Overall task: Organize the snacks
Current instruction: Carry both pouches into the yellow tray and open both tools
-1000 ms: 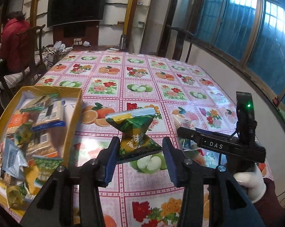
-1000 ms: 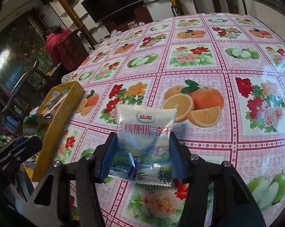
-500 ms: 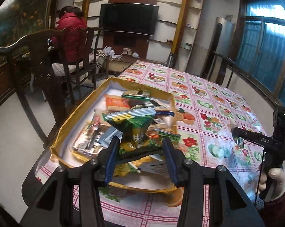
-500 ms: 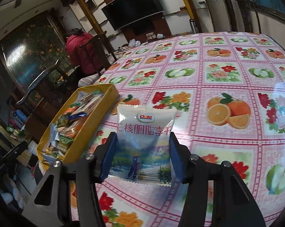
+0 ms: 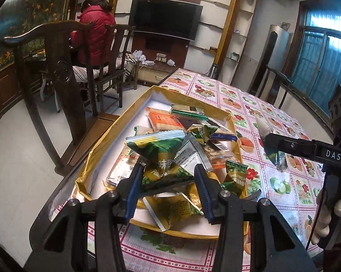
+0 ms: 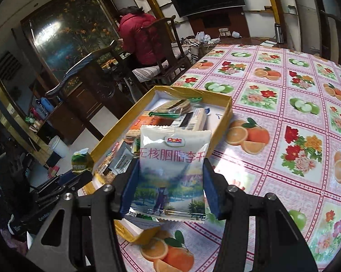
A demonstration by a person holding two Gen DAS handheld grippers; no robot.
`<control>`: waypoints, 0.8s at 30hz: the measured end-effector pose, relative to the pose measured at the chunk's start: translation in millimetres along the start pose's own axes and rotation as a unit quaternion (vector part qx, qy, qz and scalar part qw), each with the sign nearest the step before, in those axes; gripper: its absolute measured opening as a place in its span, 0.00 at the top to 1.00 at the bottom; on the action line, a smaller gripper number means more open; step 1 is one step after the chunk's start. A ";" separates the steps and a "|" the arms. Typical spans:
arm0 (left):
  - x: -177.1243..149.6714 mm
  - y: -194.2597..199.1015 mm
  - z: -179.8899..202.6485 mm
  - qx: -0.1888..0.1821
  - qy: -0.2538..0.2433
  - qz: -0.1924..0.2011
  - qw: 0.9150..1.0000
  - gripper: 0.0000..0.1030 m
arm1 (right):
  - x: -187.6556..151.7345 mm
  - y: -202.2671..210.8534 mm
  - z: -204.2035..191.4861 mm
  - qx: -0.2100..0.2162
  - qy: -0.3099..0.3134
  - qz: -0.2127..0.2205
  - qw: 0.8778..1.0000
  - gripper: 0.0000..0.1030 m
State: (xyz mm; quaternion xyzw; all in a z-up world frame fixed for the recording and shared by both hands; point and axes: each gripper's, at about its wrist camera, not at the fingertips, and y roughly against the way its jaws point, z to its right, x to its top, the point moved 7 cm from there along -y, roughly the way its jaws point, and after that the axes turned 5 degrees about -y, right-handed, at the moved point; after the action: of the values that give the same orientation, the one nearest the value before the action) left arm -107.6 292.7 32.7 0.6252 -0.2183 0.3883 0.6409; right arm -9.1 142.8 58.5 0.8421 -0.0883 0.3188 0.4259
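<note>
The shallow yellow cardboard box's (image 6: 223, 111) near corner and lower snacks lie hidden behind the white Dole snack packet (image 6: 170, 172).

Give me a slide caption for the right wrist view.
Right tongs gripping a white Dole snack packet beside the snack-filled yellow cardboard box on a fruit-patterned tablecloth.

Gold box (image 5: 235, 122), green-yellow packet (image 5: 161, 156), white Dole packet (image 6: 172, 170), pink fruit-and-flower tablecloth (image 6: 283, 104), red jacket (image 5: 95, 36) at upper left
</note>
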 end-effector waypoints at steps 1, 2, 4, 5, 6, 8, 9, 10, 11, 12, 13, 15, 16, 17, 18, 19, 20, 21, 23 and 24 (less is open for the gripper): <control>-0.1 0.2 -0.2 0.003 -0.002 0.002 1.000 0.55 | 0.4 -4.7 -4.7 0.000 0.003 -0.003 1.000 0.46; -0.2 0.2 -1.1 0.007 -0.004 0.003 1.000 0.55 | 0.5 -8.3 -9.1 0.001 0.007 -0.007 1.000 0.46; -0.4 -0.2 -2.0 0.012 -0.007 0.005 1.000 0.55 | 0.5 -16.6 -15.2 -0.001 0.013 -0.014 1.000 0.46; -0.5 -0.7 -2.2 0.014 -0.008 0.005 1.000 0.55 | 0.8 -20.3 -17.2 -0.002 0.015 -0.017 1.000 0.46; -0.3 -1.7 -2.0 0.017 -0.010 0.004 1.000 0.55 | 0.6 -23.3 -20.1 -0.002 0.017 -0.020 1.000 0.46; 0.4 -4.3 -2.0 0.024 -0.014 0.003 1.000 0.55 | 0.4 -27.4 -23.5 -0.003 0.020 -0.023 1.000 0.46; 1.3 -6.1 -2.9 0.026 -0.016 0.002 1.000 0.55 | 1.2 -30.1 -25.1 -0.004 0.022 -0.025 0.999 0.46; 2.2 -7.8 -3.3 0.030 -0.018 0.001 0.999 0.55 | 1.5 -31.5 -26.4 -0.005 0.023 -0.026 0.999 0.46; 3.4 -9.5 -3.8 0.035 -0.021 0.001 0.999 0.55 | 2.4 -33.4 -26.8 -0.006 0.023 -0.028 0.999 0.46; 4.1 -10.8 -4.3 0.039 -0.024 0.001 0.999 0.55 | 4.0 -36.0 -26.8 -0.008 0.024 -0.029 0.999 0.46; 4.9 -12.3 -4.3 0.043 -0.028 0.001 0.999 0.55 | 5.3 -38.6 -26.6 -0.009 0.024 -0.030 0.999 0.46; 6.4 -15.9 -3.8 0.053 -0.035 0.000 0.998 0.55 | 9.1 -44.3 -26.4 -0.013 0.020 -0.033 0.999 0.46; 6.6 -17.9 -3.5 0.053 -0.037 -0.002 0.998 0.55 | 10.9 -47.4 -26.0 -0.014 0.018 -0.035 0.999 0.46; 7.0 -20.4 -3.6 0.052 -0.038 -0.004 0.998 0.55 | 13.4 -51.2 -25.1 -0.016 0.016 -0.036 0.999 0.46; 7.3 -22.7 -3.7 0.053 -0.040 -0.006 0.998 0.55 | 14.9 -53.1 -25.3 -0.019 0.015 -0.037 0.999 0.46; 7.7 -25.2 -3.9 0.054 -0.042 -0.009 0.998 0.55 | 16.6 -56.5 -25.0 -0.022 0.014 -0.038 0.999 0.46; 8.4 -27.5 -4.2 0.054 -0.042 -0.011 0.998 0.55 | 18.4 -60.4 -24.2 -0.024 0.012 -0.040 0.999 0.46; 8.6 -29.2 -4.8 0.054 -0.042 -0.013 0.998 0.55 | 19.7 -63.7 -23.1 -0.025 0.010 -0.042 0.999 0.46; 9.8 -33.1 -5.2 0.055 -0.042 -0.019 0.997 0.55 | 22.4 -70.5 -21.3 -0.027 0.003 -0.047 0.999 0.46; 10.2 -34.6 -4.9 0.054 -0.043 -0.021 0.997 0.55 | 23.7 -73.3 -20.6 -0.028 0.001 -0.048 0.998 0.46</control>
State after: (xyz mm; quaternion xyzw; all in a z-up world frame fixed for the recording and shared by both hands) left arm -75.8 302.6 18.0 0.6796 -0.2112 0.3591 0.6038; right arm 30.7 207.3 33.5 0.8327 -0.0565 0.2960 0.4646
